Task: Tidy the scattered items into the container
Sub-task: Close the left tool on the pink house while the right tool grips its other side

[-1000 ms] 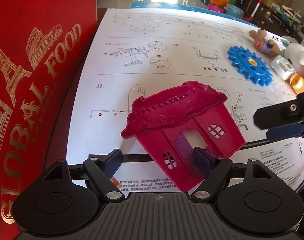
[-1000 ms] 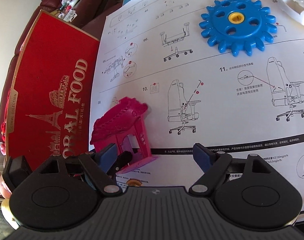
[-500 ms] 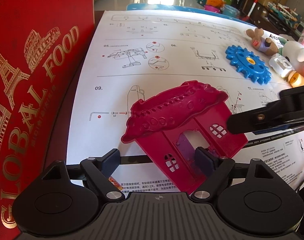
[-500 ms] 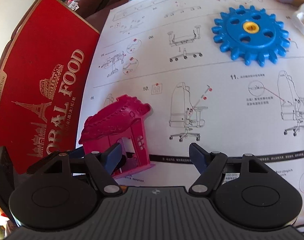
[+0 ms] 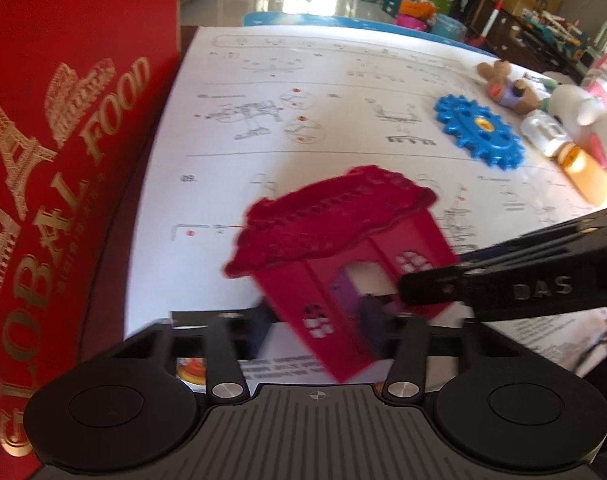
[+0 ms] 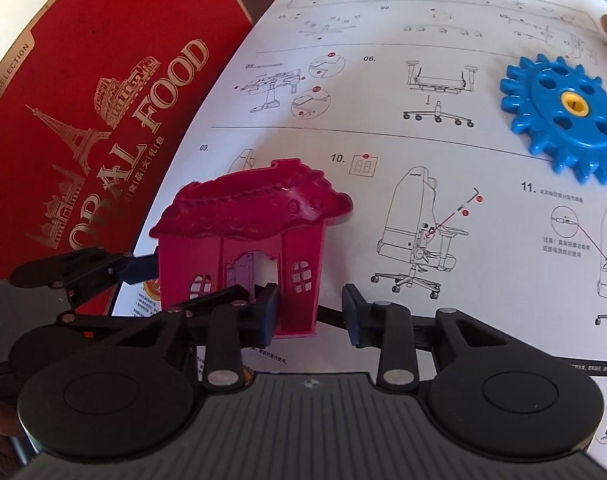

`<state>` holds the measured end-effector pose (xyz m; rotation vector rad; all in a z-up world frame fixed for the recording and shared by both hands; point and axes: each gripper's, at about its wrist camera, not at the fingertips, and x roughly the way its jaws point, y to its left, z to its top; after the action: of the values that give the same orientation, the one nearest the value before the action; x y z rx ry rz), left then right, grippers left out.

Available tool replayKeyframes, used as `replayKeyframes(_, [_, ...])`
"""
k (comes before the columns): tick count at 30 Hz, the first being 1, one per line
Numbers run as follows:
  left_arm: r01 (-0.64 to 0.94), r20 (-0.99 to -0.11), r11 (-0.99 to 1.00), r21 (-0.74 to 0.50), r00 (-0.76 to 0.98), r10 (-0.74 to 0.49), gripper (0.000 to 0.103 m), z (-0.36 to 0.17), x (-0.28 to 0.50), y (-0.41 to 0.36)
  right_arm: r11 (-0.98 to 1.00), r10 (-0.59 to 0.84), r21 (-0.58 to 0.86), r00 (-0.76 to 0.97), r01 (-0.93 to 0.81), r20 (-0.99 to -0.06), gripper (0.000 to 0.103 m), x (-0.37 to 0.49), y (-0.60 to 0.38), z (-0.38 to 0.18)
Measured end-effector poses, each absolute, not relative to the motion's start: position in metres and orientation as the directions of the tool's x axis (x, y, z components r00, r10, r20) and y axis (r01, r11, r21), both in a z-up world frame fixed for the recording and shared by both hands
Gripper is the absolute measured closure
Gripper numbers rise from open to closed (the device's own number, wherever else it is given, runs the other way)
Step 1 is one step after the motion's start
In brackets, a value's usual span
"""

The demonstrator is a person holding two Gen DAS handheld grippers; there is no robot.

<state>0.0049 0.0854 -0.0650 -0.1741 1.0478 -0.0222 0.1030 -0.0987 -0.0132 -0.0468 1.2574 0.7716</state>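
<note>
A magenta toy house front [image 5: 343, 264] stands nearly upright on the white instruction sheet [image 5: 343, 92]; it also shows in the right wrist view [image 6: 255, 240]. My left gripper [image 5: 319, 320] is shut on its lower wall, one finger through the doorway. My right gripper [image 6: 309, 314] is open, with the house's right lower edge between its fingers; its left finger [image 6: 263, 312] sits at the doorway. The right gripper's arm [image 5: 515, 284] crosses the left view. The red "Global Food" box [image 5: 63, 160] lies to the left and also shows in the right wrist view [image 6: 103, 100].
A blue toothed gear with a yellow hub [image 6: 567, 112] lies on the sheet at the right, also visible in the left wrist view [image 5: 479, 132]. A small teddy [image 5: 503, 84], a white plush toy [image 5: 587, 120] and an orange bottle [image 5: 583, 172] sit at the far right edge.
The house has been tipped from leaning to nearly upright. My right gripper has moved left and closed in around the house's lower right edge. The left grip persists.
</note>
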Motion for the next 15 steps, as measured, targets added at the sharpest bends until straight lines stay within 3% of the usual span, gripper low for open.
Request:
replayKeyframes(7, [-0.075, -0.859, 0.979, -0.19, 0.496, -0.128, 0.062, -0.0668, 0.0058, 0.0887, 0.75, 0.516, 0.398, 0.09, -0.528, -0.852, 0.058, 0.1028, -0.1016, -0.0142])
replayKeyframes(13, [-0.094, -0.874, 0.977, -0.191, 0.468, -0.126, 0.058, -0.0659, 0.0117, 0.0875, 0.759, 0.506, 0.396, 0.085, -0.517, -0.858, 0.067, 0.1034, -0.0988, -0.0105])
replayKeyframes(15, [-0.082, -0.875, 0.981, -0.177, 0.47, -0.119, 0.067, -0.0655, 0.0119, 0.0863, 0.76, 0.51, 0.401, 0.086, -0.512, -0.856, 0.067, 0.1046, -0.0967, -0.0089])
